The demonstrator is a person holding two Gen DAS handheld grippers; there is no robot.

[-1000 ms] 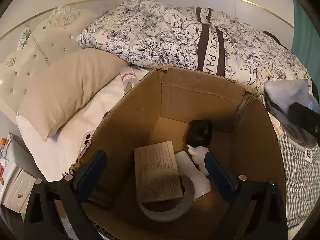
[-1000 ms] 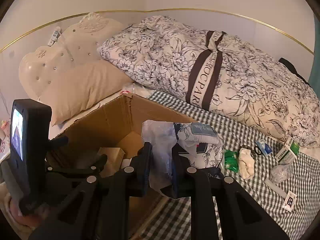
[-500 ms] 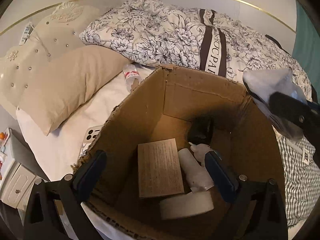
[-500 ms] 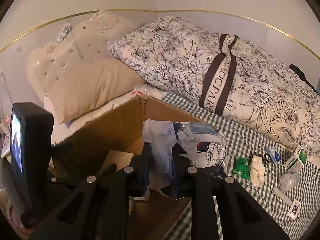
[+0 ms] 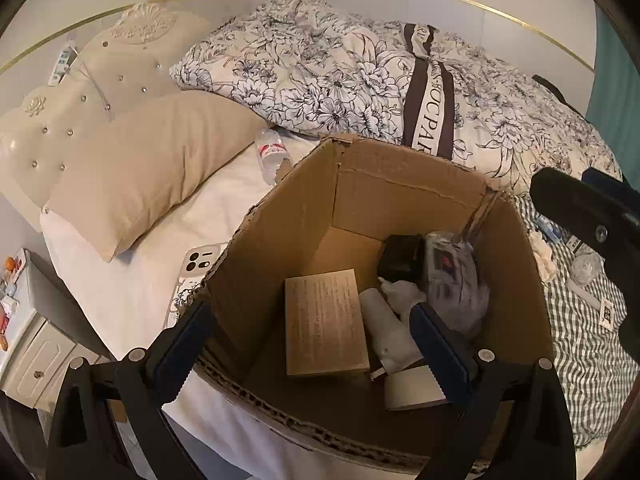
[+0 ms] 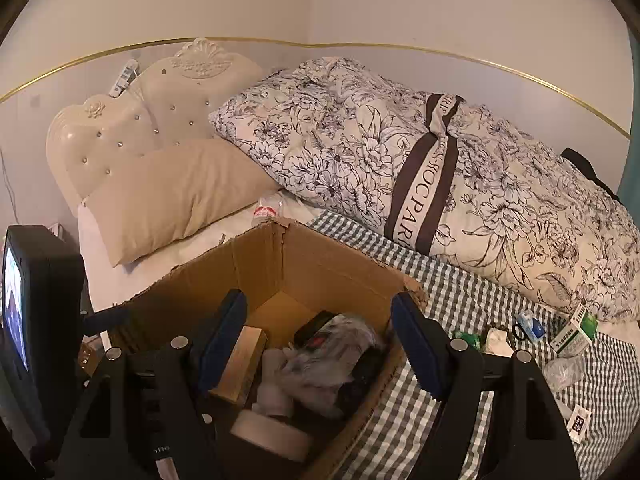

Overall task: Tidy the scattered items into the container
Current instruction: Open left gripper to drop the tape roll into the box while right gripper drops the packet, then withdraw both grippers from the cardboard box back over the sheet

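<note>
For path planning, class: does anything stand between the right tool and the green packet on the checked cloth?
Nothing visible. The right tool, jaws just opened, empty, is above the box; only checked cloth lies before the green packet.

Your right tool (image 6: 318,344) has just been opening, jaws wide, nothing between them; left tool (image 5: 310,342) spread, angled down.

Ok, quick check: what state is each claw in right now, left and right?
Left claw: open, holding nothing, straddling the cardboard box wall.
Right claw: open, jaws just opened; the plastic packet lies in the box below.
</note>
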